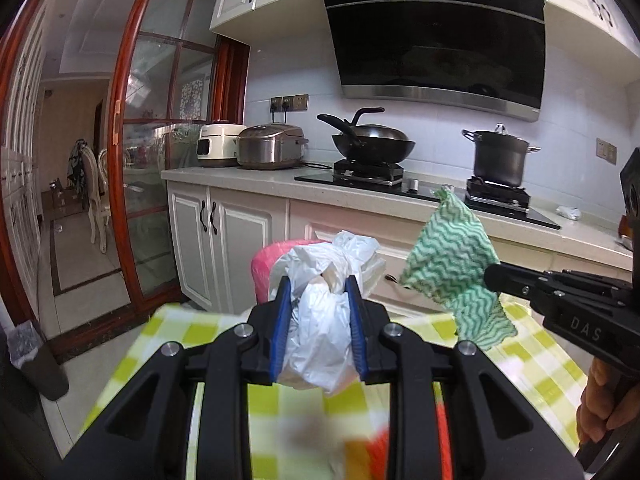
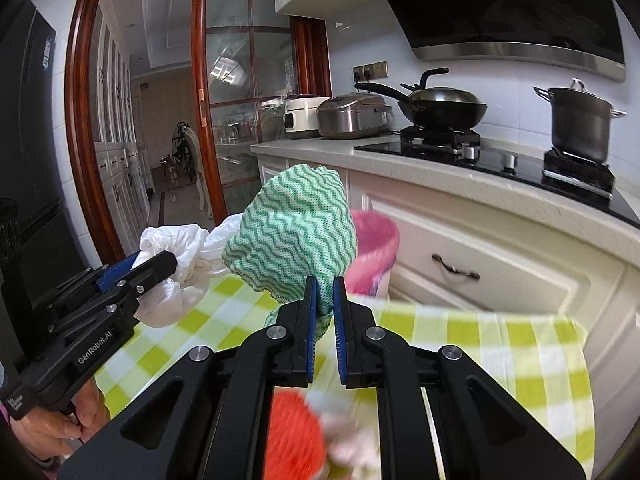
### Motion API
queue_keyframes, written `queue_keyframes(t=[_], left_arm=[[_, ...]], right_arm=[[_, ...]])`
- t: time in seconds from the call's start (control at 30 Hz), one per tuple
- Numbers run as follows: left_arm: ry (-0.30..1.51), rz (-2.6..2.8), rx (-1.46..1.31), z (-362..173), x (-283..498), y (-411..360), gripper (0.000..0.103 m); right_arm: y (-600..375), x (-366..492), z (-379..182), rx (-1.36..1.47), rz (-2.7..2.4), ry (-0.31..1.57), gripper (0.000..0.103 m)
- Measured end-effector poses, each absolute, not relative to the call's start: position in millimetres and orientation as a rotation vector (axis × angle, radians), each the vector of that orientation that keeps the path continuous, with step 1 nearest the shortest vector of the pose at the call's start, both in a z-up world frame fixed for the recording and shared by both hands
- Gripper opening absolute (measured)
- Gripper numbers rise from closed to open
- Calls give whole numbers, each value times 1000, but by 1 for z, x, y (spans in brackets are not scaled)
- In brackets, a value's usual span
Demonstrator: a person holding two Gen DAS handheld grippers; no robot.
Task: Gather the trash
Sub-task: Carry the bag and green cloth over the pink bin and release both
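Left gripper [image 1: 318, 292]: I read its jaws as clamped on a crumpled white plastic bag [image 1: 320, 336]; the blue pads press both sides of the bundle, and loose plastic billows out past the tips.
Right gripper [image 2: 324, 292]: my jaws here are pinched together on a green-and-white wavy-striped cloth [image 2: 294, 228], which bunches up above the tips.
Position of trash: both items are held in the air over a surface covered in a yellow-green checked tablecloth [image 2: 500, 344], neither touching it.
Relation of the two: from the right wrist view, the bag sits just left of the cloth, close beside it.
Bin: a container lined with a pink bag [image 2: 376, 236] stands beyond the tablecloth edge, in front of the white cabinet drawers [image 2: 480, 256], partly hidden behind the cloth.
Counter [image 1: 248, 180]: carries two rice cookers, a wok on the hob and a lidded stockpot.
Foreground: a red-orange object below the grippers, too blurred to identify.
Operator: a hand [image 2: 60, 424] grips the left tool's handle.
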State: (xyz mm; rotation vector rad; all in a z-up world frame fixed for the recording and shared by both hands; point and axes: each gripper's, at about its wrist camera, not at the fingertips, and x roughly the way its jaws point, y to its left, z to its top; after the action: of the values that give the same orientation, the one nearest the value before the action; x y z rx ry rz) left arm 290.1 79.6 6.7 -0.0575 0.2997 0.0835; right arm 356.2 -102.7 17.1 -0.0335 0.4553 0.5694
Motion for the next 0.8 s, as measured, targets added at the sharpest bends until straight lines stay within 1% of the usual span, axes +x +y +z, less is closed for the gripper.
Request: queue_keyframes(t=[0.2,0.37,0.5,0.67,0.77,0.8], left_arm=[[317,108,-98,25,382,116,26],[324,123,-127,28,457,138,26],[342,116,-130,21,514,152,26],[378,83,-168,-6,578,173,29],[395,88,-161,-25,595,178,40],[396,93,-161,-32,600,181,45]], right_arm=[[-78,445,20,-38,561,497,11],[-57,508,15,-51,565,514,11],[-39,561,5,-33,575,543,11],[-26,616,-20,7,624,588,14],[-21,639,-39,10,632,606,16],[-21,646,-45,12,631,609,16]])
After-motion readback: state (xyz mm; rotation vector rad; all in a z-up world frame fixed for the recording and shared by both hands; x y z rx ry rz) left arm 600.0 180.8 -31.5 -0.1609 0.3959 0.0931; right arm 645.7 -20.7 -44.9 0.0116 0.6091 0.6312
